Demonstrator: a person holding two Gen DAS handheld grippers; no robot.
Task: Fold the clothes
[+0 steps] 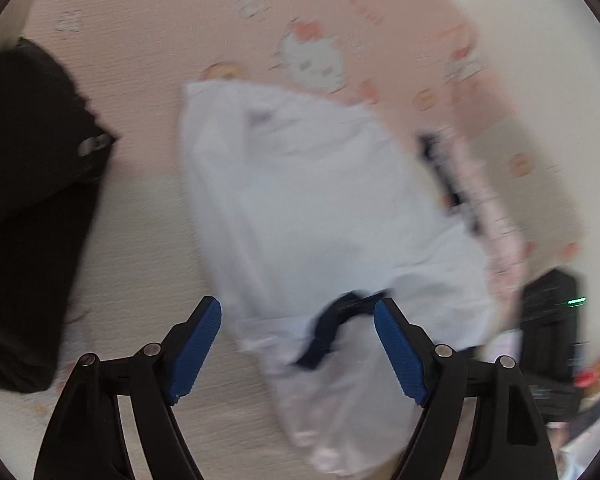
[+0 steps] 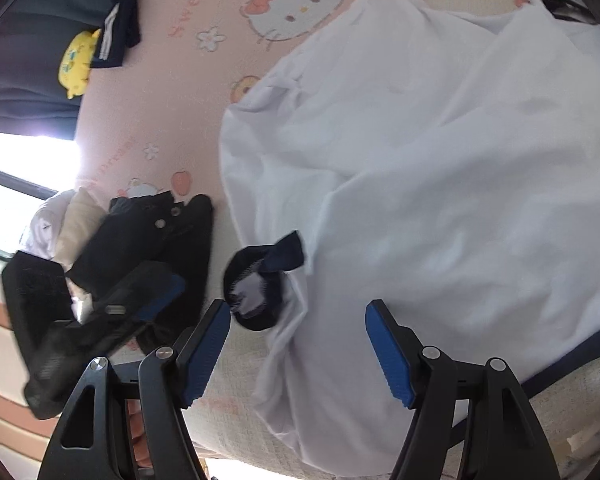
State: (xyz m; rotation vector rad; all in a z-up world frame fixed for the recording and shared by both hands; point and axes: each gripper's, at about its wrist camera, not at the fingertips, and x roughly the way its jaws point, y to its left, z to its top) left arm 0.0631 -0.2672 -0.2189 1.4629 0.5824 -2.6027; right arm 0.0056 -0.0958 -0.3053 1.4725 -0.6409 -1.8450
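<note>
We see a white shirt (image 2: 440, 152) with a navy collar (image 2: 260, 280) and a navy hem, lying on a pale pink sheet (image 2: 172, 100) printed with white cartoon cats wearing coral bows, small white flowers, coral apples and pink lettering. Beside it lie black clothes (image 2: 148, 236) with silver snaps, and farther off a navy garment (image 2: 118, 28) with white stripes and a yellow toy (image 2: 76, 64). Both the left gripper (image 1: 298, 344) and the right gripper (image 2: 298, 348) are black with blue ribbed pads.

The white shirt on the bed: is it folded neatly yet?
Not neatly. The white shirt lies rumpled, its navy collar bunched at one edge.
</note>
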